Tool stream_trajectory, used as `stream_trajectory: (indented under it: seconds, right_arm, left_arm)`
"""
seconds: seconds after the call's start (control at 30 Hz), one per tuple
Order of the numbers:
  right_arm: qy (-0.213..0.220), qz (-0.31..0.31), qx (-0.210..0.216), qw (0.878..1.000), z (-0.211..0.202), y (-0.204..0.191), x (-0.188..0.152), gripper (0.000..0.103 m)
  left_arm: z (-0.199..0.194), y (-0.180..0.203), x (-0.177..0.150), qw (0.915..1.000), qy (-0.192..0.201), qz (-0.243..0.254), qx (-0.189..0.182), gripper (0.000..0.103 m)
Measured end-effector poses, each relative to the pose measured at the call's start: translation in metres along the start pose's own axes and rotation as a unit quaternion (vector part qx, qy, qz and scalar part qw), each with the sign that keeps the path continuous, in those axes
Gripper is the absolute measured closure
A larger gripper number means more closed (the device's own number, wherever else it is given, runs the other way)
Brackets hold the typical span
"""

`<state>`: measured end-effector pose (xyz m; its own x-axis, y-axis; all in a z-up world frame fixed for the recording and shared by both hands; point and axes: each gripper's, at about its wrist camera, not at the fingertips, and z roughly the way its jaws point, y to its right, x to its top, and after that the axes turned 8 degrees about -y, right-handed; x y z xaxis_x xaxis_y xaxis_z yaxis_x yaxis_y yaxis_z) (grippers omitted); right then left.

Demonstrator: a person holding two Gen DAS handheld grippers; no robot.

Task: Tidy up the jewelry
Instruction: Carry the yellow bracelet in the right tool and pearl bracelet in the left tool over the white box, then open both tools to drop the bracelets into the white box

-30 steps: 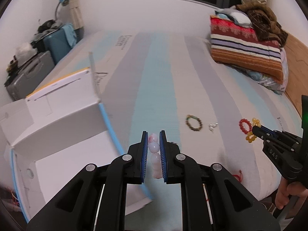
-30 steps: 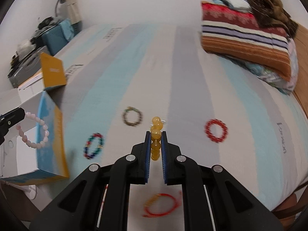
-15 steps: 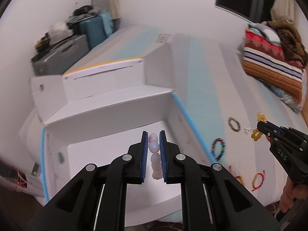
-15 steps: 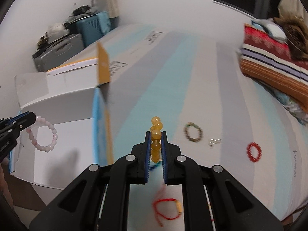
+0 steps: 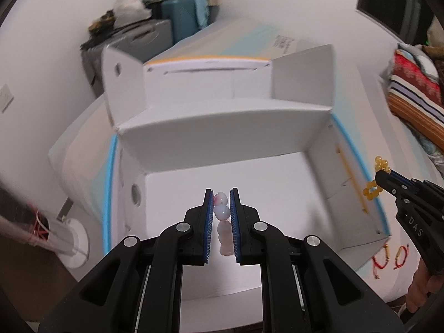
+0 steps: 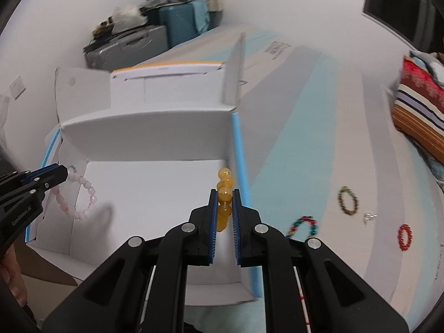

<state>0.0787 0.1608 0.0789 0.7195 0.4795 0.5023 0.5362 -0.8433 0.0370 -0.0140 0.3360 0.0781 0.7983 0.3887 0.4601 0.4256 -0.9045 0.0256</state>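
Note:
My left gripper is shut on a pale pink bead bracelet and holds it above the inside of an open white cardboard box; the bracelet hangs from it in the right wrist view. My right gripper is shut on a yellow bead bracelet and hovers over the box's right wall with the blue edge. It shows at the right of the left wrist view.
On the striped bed lie a dark bead bracelet, a multicolour bracelet, a red bracelet, small silver pieces and red string bracelets. Suitcases stand at the back, folded blankets at right.
Both grippers have swung left from over the bed to the white box, each carrying its bracelet. The left one now hangs over the box's inside.

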Motion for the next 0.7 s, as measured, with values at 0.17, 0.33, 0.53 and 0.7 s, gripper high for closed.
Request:
stream_trajectory:
  seconds: [0.17,0.33,0.53,0.7]
  right_arm:
    - [-0.031,-0.019,0.010,0.999,0.025,-0.021,0.000,0.094]
    - [-0.069,-0.025,0.019,0.997,0.051,-0.030,-0.001,0.094]
    - [-0.088,-0.022,0.018,0.996,0.069,-0.034,-0.005,0.094]
    - [-0.096,-0.023,0.016,0.995,0.077,-0.034,-0.007,0.094]
  left_arm:
    - [0.023,-0.016,-0.010,0.9995,-0.029,-0.013,0.008,0.091]
    - [0.043,-0.023,-0.017,0.9984,-0.053,-0.018,0.011,0.091]
    - [0.053,-0.026,-0.020,0.9976,-0.064,-0.019,0.019,0.091]
    - [0.054,-0.027,-0.022,0.9975,-0.064,-0.021,0.022,0.091]
